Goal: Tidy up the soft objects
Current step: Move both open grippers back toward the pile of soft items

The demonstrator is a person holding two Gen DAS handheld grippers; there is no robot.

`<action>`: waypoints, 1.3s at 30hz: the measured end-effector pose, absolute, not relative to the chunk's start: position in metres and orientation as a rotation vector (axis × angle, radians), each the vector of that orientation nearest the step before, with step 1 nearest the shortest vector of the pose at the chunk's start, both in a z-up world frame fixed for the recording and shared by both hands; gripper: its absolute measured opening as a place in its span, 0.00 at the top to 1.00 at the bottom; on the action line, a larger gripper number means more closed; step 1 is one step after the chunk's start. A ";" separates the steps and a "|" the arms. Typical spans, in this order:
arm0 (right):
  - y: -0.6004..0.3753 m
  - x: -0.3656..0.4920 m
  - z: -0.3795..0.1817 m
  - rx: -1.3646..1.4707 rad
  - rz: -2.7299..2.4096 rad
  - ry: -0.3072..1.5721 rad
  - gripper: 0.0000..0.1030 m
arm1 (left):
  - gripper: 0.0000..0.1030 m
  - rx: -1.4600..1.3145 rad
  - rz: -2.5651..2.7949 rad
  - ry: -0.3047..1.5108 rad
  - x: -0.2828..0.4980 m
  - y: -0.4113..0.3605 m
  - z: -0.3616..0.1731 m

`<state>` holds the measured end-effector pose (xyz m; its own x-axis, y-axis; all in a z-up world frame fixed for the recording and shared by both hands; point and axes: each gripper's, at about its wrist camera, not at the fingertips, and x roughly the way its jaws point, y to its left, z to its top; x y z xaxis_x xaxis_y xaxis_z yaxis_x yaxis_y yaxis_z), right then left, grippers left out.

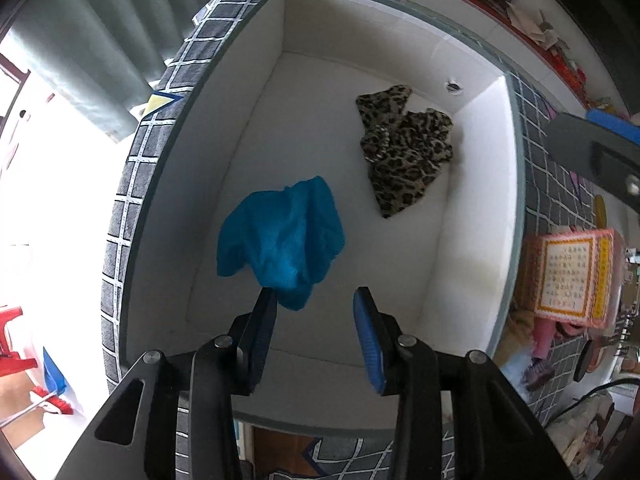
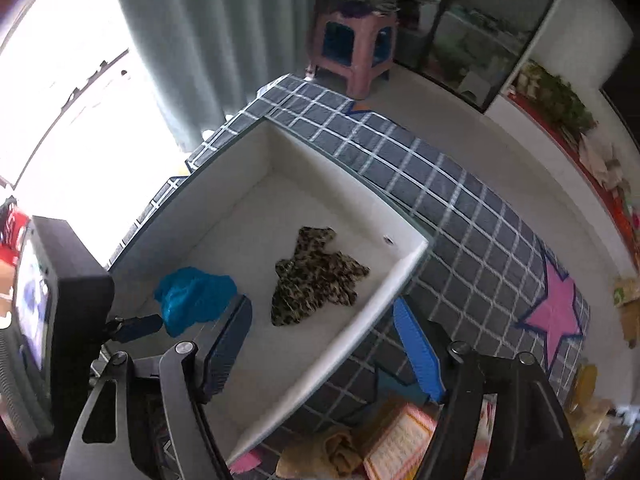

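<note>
Two cloths (image 1: 282,236) in box (image 1: 256,80), below open hand-held gripper (image 1: 314,300)

A dark grid-patterned tablecloth (image 2: 460,216) covers the table, with a pink star (image 2: 554,312) printed near its right edge. A pink box with printed text (image 1: 568,276) lies on the cloth. Beyond the table's far edge stand a pink plastic stool (image 2: 356,52) and pale grey-green curtains (image 2: 208,40). A red stool (image 1: 12,336) stands on the floor.
</note>
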<state>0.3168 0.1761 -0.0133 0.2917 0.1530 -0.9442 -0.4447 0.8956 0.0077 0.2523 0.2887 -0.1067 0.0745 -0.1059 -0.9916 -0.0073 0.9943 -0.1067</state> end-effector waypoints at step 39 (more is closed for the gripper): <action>-0.053 0.057 -0.022 0.025 0.077 1.286 0.27 | 0.51 0.253 -0.503 1.473 0.093 0.090 -0.102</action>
<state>0.0573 -0.0532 -0.0224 0.2785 0.0714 -0.9578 -0.0436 0.9971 0.0617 0.0935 0.0898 -0.1015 0.0197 -0.1683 -0.9855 0.4695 0.8719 -0.1395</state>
